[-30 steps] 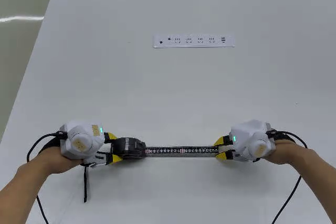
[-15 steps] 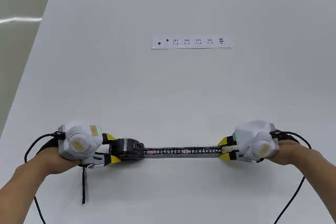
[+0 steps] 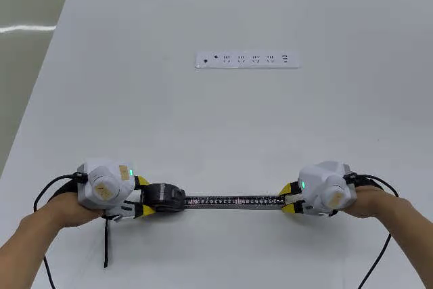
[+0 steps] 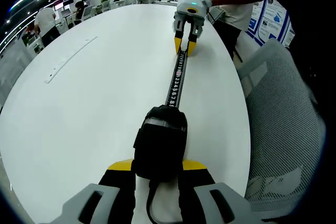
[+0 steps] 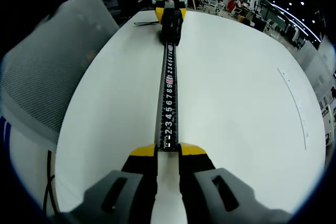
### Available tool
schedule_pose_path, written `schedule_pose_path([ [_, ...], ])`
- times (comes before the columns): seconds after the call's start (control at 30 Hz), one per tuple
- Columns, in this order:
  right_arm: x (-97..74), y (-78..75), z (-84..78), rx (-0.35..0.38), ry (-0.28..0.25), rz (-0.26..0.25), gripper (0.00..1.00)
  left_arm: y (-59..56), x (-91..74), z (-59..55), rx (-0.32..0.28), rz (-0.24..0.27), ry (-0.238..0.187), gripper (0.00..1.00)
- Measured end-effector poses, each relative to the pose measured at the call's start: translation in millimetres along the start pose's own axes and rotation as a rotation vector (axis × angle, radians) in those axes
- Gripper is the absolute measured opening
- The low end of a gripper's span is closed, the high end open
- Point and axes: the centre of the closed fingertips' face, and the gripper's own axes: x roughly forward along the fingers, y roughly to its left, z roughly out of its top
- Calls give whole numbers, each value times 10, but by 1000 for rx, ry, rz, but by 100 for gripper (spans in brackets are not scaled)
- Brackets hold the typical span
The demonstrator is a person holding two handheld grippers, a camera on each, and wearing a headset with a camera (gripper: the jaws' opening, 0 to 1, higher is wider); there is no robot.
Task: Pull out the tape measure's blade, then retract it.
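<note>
A black tape measure case (image 3: 164, 196) lies on the white table (image 3: 223, 133) with my left gripper (image 3: 145, 195) shut on it. Its black blade (image 3: 233, 202), printed with white numbers, runs flat to the right. My right gripper (image 3: 285, 199) is shut on the blade's end. The left gripper view has the case (image 4: 160, 142) between the yellow-tipped jaws of my left gripper (image 4: 157, 166), and the blade (image 4: 177, 77) leading off to the right gripper (image 4: 185, 45). From the right gripper (image 5: 168, 150), the blade (image 5: 168, 93) stretches to the case (image 5: 171, 22) and the left gripper (image 5: 169, 9).
A white power strip (image 3: 247, 59) is set flush in the table farther back. The table's left edge (image 3: 40, 79) drops to the floor. A grey mesh chair (image 4: 278, 129) stands at the near side. A black strap (image 3: 106, 241) trails from the left gripper.
The right gripper has drawn a little to the right and slightly more blade is out. The head camera has shifted a bit.
</note>
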Motion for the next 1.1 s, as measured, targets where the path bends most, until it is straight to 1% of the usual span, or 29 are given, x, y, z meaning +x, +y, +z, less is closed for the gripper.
schedule_pose_path([
  [0.17, 7, 15, 0, -15, 25, 6, 13, -23, 15, -2, 10, -3, 17, 29],
  [0.27, 6, 9, -8, -7, 29, 8, 14, -23, 12, -2, 7, 0, 20, 29],
  [0.4, 8, 7, -11, -14, 44, 6, 14, -21, 12, -3, 2, 3, 23, 29],
  [0.8, -5, -3, -39, -2, 51, -9, 15, -29, 31, 22, -7, 16, 25, 30],
  [0.97, -5, -3, -42, -1, 52, -10, 18, -28, 31, 23, -7, 16, 25, 30],
  [1.1, -17, -9, -46, 11, 56, -24, 21, -19, 34, 26, -11, 33, 19, 33],
])
